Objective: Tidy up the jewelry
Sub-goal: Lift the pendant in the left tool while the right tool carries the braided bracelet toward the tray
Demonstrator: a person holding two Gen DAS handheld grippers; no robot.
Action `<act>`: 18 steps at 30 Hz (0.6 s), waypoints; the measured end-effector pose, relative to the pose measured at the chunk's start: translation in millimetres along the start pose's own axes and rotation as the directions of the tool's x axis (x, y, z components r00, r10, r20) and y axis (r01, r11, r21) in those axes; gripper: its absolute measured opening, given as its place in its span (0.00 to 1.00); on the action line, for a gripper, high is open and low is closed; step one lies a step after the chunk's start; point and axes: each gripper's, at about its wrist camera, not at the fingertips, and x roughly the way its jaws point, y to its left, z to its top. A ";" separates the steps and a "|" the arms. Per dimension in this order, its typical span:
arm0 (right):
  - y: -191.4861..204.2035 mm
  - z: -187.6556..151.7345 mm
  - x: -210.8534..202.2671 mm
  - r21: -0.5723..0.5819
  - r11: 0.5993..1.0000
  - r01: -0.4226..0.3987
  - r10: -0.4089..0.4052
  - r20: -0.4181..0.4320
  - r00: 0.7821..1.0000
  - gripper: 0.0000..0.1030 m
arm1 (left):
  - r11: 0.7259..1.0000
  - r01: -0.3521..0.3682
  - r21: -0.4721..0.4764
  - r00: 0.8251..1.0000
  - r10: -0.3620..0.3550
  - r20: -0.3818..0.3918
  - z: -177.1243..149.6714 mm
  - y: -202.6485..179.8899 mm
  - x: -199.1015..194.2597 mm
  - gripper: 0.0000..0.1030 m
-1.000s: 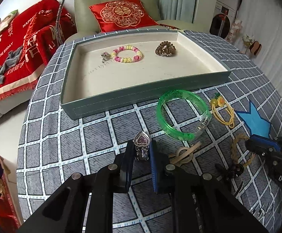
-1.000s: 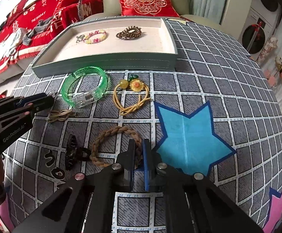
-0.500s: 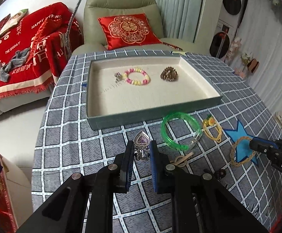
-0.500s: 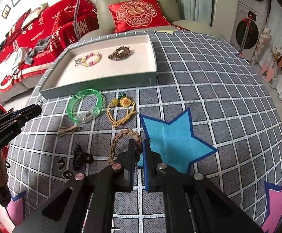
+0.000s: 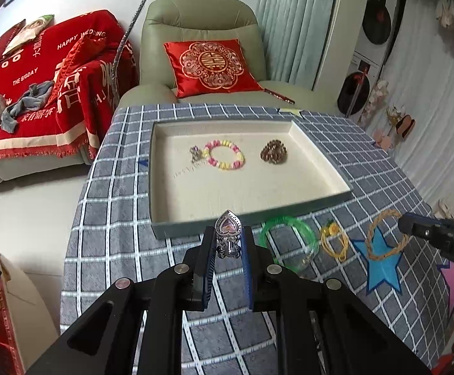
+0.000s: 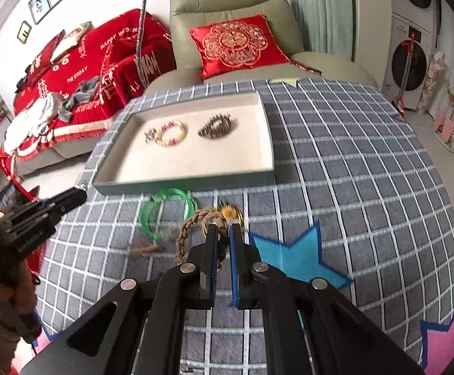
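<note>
Both grippers are matte black with angular arms, round silver screws and blue ribbed pads on the fingers (image 5: 247, 268). White lettering marks the right gripper (image 5: 405, 225) and the left gripper (image 6: 81, 194).

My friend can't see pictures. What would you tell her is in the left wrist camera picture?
The left gripper pinches a silver ring with a purple heart stone above a grey checked tablecloth. Beyond lies a shallow cream-lined tray holding a pink and yellow beaded bracelet. At right, the right gripper holds a braided tan rope bracelet.
</note>
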 end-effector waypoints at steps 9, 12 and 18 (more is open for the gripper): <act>5.4 54.3 14.0 0.019 0.998 -0.053 0.053 0.034 0.998 0.08 | 1.000 -0.003 -0.027 1.000 0.004 0.030 39.2 7.9 15.7 0.30; 5.1 70.2 27.1 0.036 0.997 -0.070 0.069 0.029 0.997 0.08 | 1.000 -0.003 -0.029 0.999 0.004 0.034 51.9 10.4 24.4 0.30; 3.5 94.1 62.0 0.062 0.995 -0.082 0.082 0.001 0.997 0.08 | 1.000 -0.019 0.001 1.000 0.019 0.003 75.8 10.9 55.3 0.30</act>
